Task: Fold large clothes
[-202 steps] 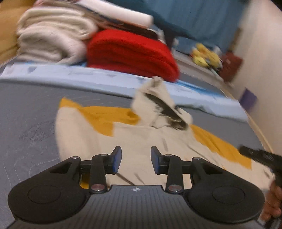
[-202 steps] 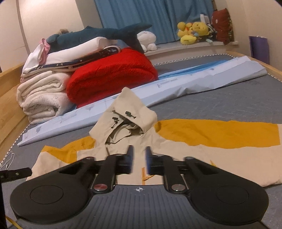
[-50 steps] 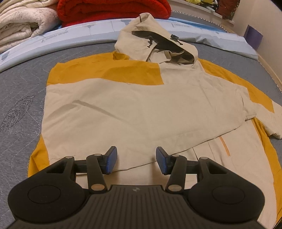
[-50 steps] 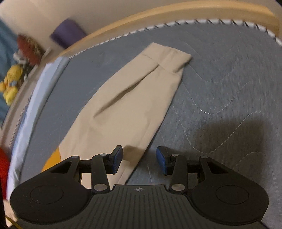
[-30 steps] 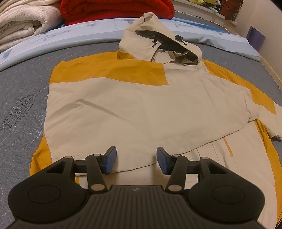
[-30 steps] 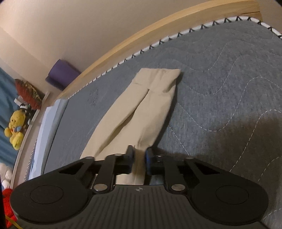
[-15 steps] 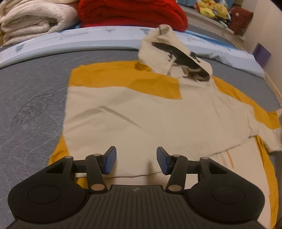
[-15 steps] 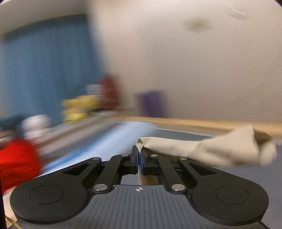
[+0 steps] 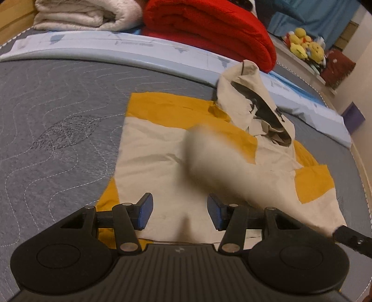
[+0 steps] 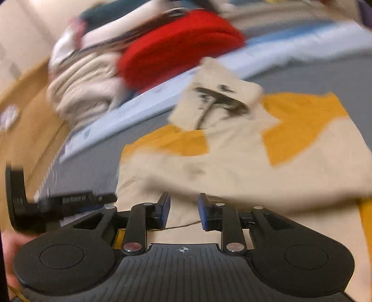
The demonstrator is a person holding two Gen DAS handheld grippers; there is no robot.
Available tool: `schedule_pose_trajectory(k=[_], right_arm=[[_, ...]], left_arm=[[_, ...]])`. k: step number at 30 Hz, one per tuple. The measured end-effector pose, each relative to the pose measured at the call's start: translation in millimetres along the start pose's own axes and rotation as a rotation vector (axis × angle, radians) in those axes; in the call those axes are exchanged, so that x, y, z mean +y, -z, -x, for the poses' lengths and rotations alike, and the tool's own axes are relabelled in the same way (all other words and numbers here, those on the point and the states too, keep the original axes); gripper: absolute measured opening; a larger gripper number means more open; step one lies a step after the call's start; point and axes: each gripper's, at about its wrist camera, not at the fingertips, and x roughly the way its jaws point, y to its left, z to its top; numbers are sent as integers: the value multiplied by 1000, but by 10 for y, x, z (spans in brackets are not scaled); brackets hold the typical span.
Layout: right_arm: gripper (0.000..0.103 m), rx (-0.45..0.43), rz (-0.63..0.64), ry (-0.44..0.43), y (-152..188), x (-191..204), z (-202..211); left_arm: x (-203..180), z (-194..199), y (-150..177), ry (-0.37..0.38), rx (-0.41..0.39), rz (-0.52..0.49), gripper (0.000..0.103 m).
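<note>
A beige and yellow hooded jacket (image 9: 151,144) lies flat on the grey quilted bed (image 9: 58,116), its hood (image 9: 244,93) toward the far side. A beige sleeve (image 9: 209,158), blurred by motion, sweeps across the jacket's body. My left gripper (image 9: 180,215) hovers open over the near hem with nothing between its pads. My right gripper (image 10: 183,212) is over the jacket (image 10: 232,162) and its jaws are opening. The sleeve (image 10: 244,188) passes just beyond its fingertips, not pinched. Its tip (image 9: 351,239) shows at the lower right of the left wrist view.
A red blanket (image 9: 209,30) and a cream blanket (image 9: 88,14) are stacked behind a pale blue folded sheet (image 9: 116,48) at the bed's far side. Plush toys (image 9: 304,48) sit on a ledge. The left gripper (image 10: 69,202) and a hand (image 10: 7,246) are at the right view's left.
The right gripper shut on the sleeve out on the bed, swung it up and across over the jacket's body, and its jaws have now parted. The left gripper drifted a little and stayed open.
</note>
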Motion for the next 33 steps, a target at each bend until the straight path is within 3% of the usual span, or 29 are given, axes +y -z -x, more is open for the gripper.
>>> schedule_pose_trajectory(k=[5, 8, 11, 14, 23, 24, 26, 29, 31, 33], right_arm=[[41, -69, -132, 81, 37, -439, 53], [43, -20, -201, 123, 128, -710, -130], [43, 0, -159, 144, 120, -763, -236], [43, -6, -95, 167, 73, -725, -288], [43, -27, -25, 191, -128, -682, -304], [43, -22, -37, 195, -143, -709, -336], [43, -11, -61, 203, -165, -757, -395], [43, 0, -85, 217, -172, -807, -431], [43, 6, -101, 224, -169, -829, -452], [43, 13, -114, 231, -156, -855, -476]], left_arm=[[42, -73, -5, 8, 19, 38, 57], [106, -159, -11, 8, 42, 80, 56], [235, -267, 0, 22, 73, 149, 52], [318, -397, 38, 34, 112, 200, 34], [232, -630, 146, -11, 168, 148, 31], [213, -631, 150, -10, 162, 135, 15], [176, -591, 132, -8, 134, 116, 2], [91, -368, 48, -12, 9, 68, 1], [27, -185, -20, -43, -92, 25, 1], [-4, -97, -55, -91, -141, 12, 1]])
